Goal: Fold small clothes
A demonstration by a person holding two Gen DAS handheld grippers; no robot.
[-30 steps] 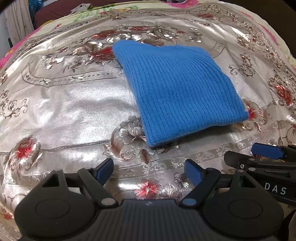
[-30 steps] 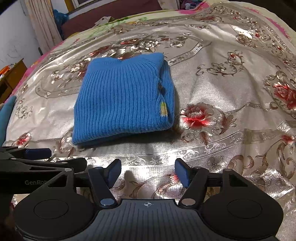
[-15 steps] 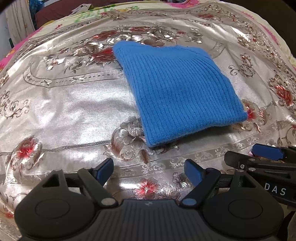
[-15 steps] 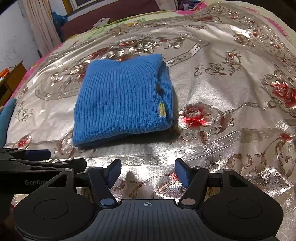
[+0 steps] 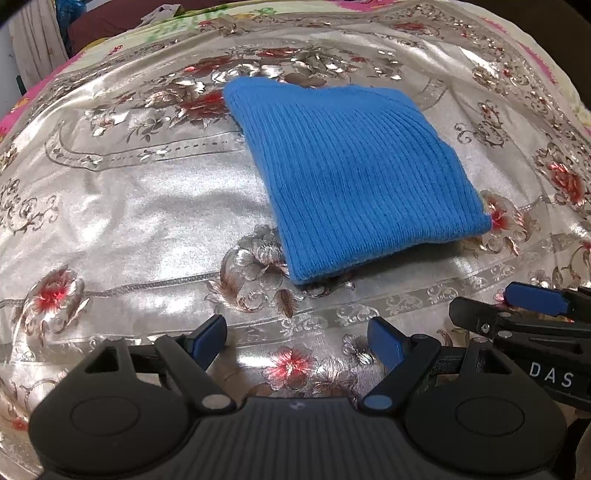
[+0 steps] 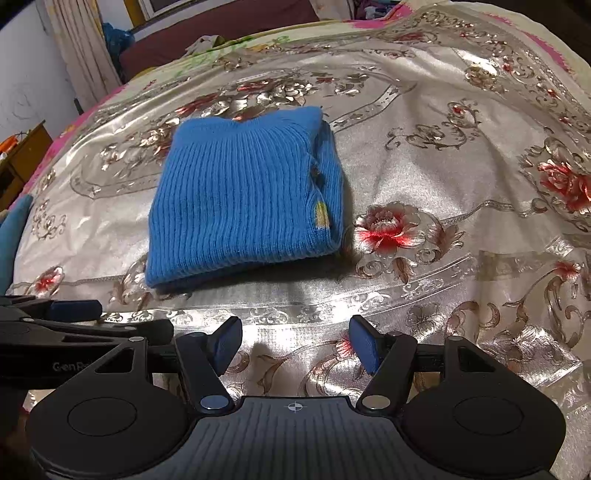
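Note:
A blue ribbed knit garment (image 5: pixel 354 177) lies folded into a rough square on the shiny flowered bedcover (image 5: pixel 122 206). In the right wrist view the same garment (image 6: pixel 236 199) shows its layered folded edge on the right, with a small yellow patch. My left gripper (image 5: pixel 297 341) hovers open over the cover, short of the garment's near corner, nothing between its blue pads. My right gripper (image 6: pixel 295 341) is also open and empty, short of the garment's near edge. Each gripper appears at the side of the other's view.
The silver cover with red flowers (image 6: pixel 388 229) spreads wide to the right of the garment and wrinkles near its right edge. A dark headboard (image 6: pixel 221 33), a curtain (image 6: pixel 77 48) and a wooden piece of furniture (image 6: pixel 22 155) stand beyond the bed's far left.

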